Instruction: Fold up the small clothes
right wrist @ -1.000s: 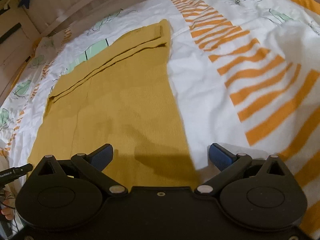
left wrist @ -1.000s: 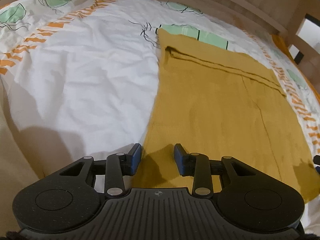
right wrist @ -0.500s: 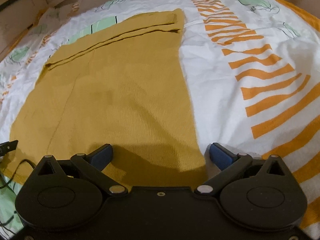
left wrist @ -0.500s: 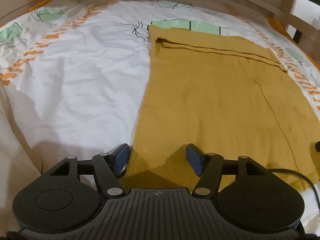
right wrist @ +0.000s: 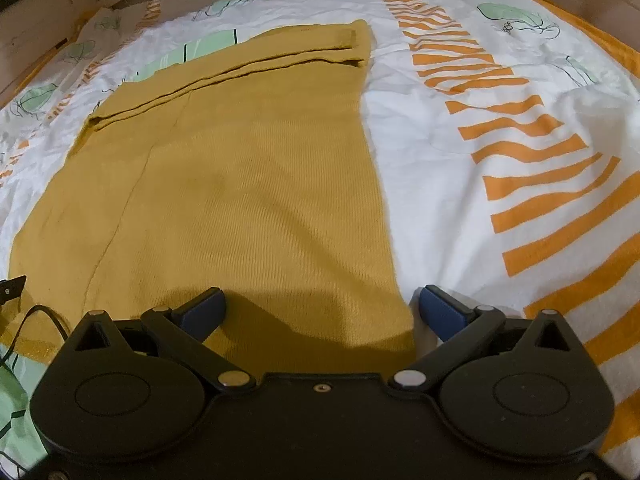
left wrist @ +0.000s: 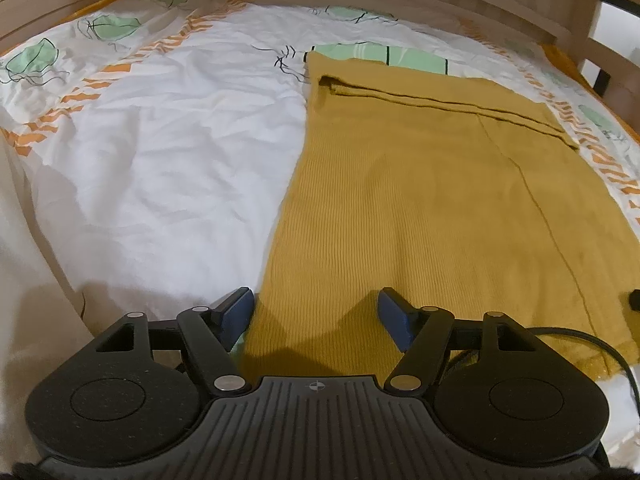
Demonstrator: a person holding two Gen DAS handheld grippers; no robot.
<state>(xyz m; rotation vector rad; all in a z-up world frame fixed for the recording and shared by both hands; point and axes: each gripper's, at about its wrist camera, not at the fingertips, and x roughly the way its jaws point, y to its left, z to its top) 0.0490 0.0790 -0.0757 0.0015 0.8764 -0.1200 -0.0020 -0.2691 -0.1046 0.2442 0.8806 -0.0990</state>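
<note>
Garment: the mustard knit (left wrist: pixel 420 208) lay flat on the bedsheet (left wrist: pixel 180 160), long axis running away from you.
Left gripper (left wrist: pixel 316 312): jaws were opening, empty, over the near-left corner.
Right gripper (right wrist: pixel 320 308): wide open, empty, over the near-right corner.

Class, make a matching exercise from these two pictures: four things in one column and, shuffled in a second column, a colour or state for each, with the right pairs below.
Things
1. garment
2. bedsheet
3. left gripper
4. pads

Descriptions
A. white with orange stripes and green shapes
B. blue
C. mustard yellow, lying flat with its far end folded over
D. jaws opening, astride the garment's near corner, not pressing it

Pairs: 1-C, 2-A, 3-D, 4-B
</note>
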